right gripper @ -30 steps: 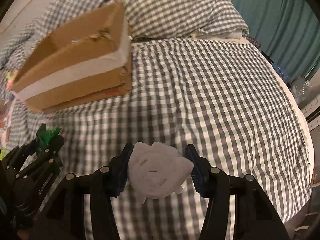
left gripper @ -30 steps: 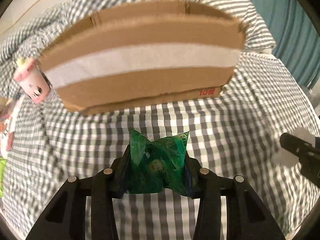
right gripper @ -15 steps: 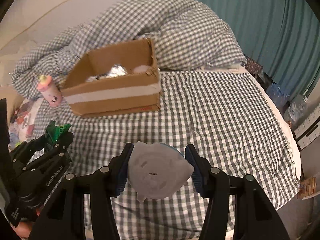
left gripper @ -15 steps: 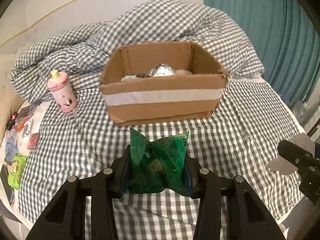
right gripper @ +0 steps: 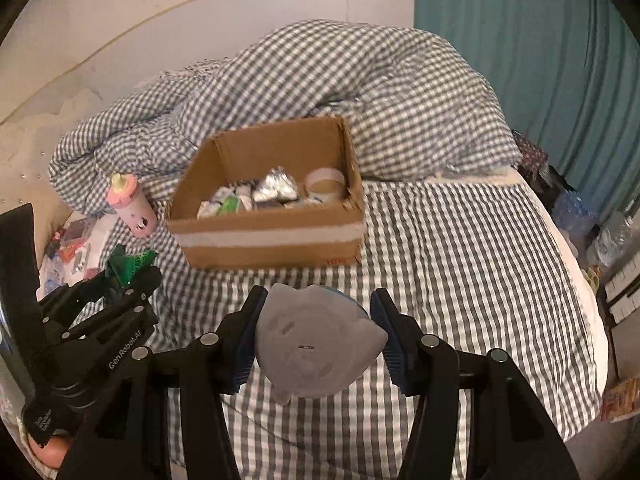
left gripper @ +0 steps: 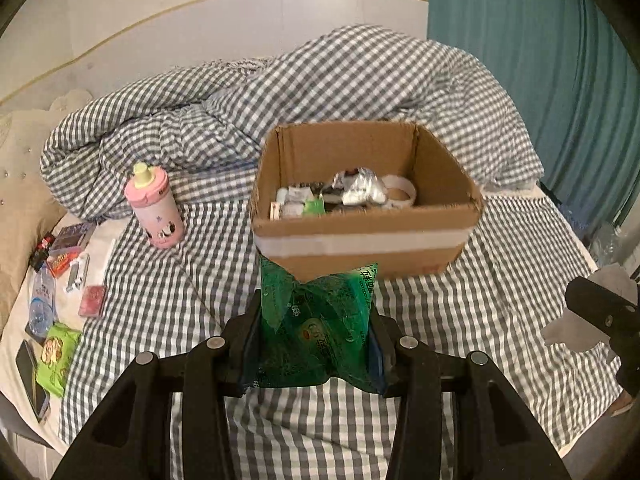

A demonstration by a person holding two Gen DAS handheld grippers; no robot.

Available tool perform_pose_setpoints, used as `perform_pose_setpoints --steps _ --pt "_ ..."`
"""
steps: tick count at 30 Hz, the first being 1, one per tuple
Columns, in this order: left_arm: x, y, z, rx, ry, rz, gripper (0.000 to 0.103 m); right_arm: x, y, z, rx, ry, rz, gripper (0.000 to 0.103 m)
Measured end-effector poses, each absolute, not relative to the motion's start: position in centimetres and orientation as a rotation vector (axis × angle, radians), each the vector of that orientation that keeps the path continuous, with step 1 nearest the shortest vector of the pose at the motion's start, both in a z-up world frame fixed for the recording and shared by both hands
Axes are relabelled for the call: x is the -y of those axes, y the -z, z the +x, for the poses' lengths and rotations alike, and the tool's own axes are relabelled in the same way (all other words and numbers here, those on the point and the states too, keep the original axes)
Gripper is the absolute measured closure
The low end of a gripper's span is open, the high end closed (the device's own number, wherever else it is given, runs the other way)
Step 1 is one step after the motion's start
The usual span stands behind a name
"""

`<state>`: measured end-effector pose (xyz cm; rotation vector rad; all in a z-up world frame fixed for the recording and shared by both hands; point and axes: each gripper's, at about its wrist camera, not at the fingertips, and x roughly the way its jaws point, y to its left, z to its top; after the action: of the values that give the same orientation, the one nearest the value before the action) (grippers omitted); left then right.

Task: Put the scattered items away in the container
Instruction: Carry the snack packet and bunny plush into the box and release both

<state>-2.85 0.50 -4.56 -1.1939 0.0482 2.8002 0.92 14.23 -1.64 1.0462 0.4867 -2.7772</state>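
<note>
Your left gripper (left gripper: 314, 344) squeezes a green packet (left gripper: 316, 332) in its jaws. Your right gripper (right gripper: 316, 340) squeezes a grey toy (right gripper: 312, 344). The cardboard box (left gripper: 360, 240) sits ahead on the bed (left gripper: 500, 300).

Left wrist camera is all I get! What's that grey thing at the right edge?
Observer: The right tongs pinch a pale grey rounded thing with a pointy corner.
Operator: Is it over the box?
Observer: No, the cardboard box sits farther off, beyond it.
Operator: See my left tongs?
Observer: Yes, the left tongs show white lettering on one side, green packet poking from the tips.
</note>
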Motion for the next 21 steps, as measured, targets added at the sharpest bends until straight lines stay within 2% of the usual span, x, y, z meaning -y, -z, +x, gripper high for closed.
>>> perform_pose_setpoints --steps 12,21 --pt "-1.7 1.1 -13.4 -0.049 -2.832 -1.137 0.059 -11.5 -1.5 -9.8 -0.471 2.751 0.994 0.050" --pt "-2.9 3.6 -19.5 -0.044 -2.825 -1.220 0.059 -11.7 1.0 -16.0 -0.457 2.710 1.072 0.050"
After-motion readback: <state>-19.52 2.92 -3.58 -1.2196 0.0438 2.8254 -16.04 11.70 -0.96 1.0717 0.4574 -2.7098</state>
